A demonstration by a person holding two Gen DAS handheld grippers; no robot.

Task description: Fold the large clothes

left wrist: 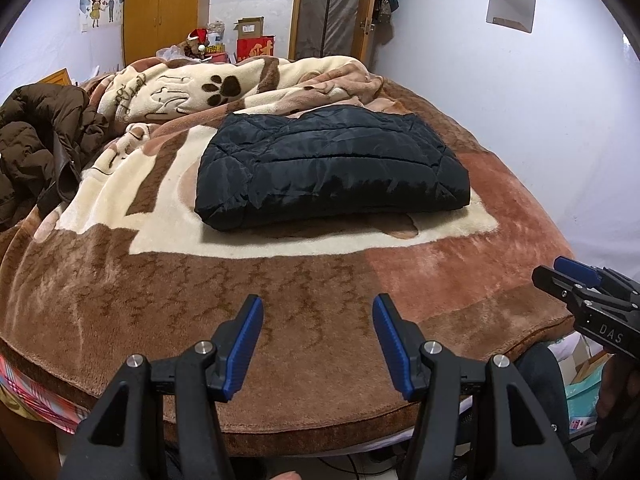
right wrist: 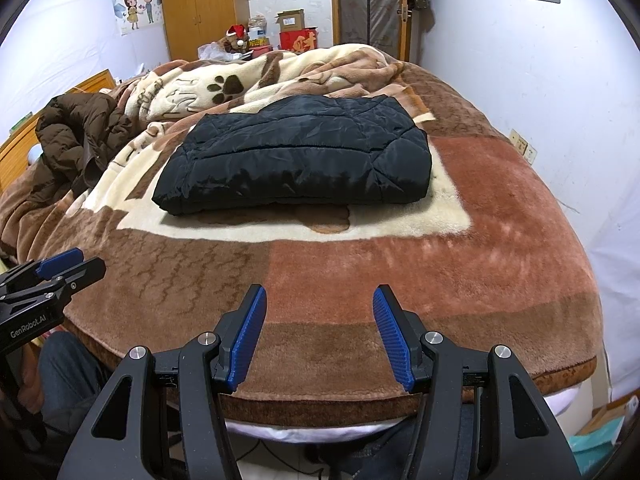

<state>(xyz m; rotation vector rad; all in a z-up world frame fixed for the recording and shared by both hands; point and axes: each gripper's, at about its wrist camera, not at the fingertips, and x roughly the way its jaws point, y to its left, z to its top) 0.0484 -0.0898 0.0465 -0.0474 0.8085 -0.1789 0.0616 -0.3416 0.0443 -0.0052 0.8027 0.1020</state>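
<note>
Closest to me, the left gripper hangs over the foot edge of the bed with its jaws spread wide and nothing between them; the ribbed blue pads sit on matte black plastic arms with silver pivot pins. The right gripper hangs beside it over the same edge, equally wide and empty. Seen from the right wrist, the left tool's side reads "GenRobot.AI"; from the left wrist, the right tool's body shows the letters "DAS".

Under both lies a plush fleece blanket, thick-piled, in brown and rust blocks around a cream rectangle. A broad bare band of it runs between the foot edge and the garment.

On that cream rectangle, mid-bed, rests the black quilted jacket, folded into a puffy, roughly rectangular pad of shiny, crinkled fabric with stitched panels. Its near edge is a rounded fold, and it sits well apart from both grippers.

By the bed's left edge, a brown puffer coat lies crumpled. Behind the jacket, a second fleece blanket is bunched up, showing a dark paw print.

Farther off stand a wooden wardrobe and a red box bearing a gold Chinese character.
</note>
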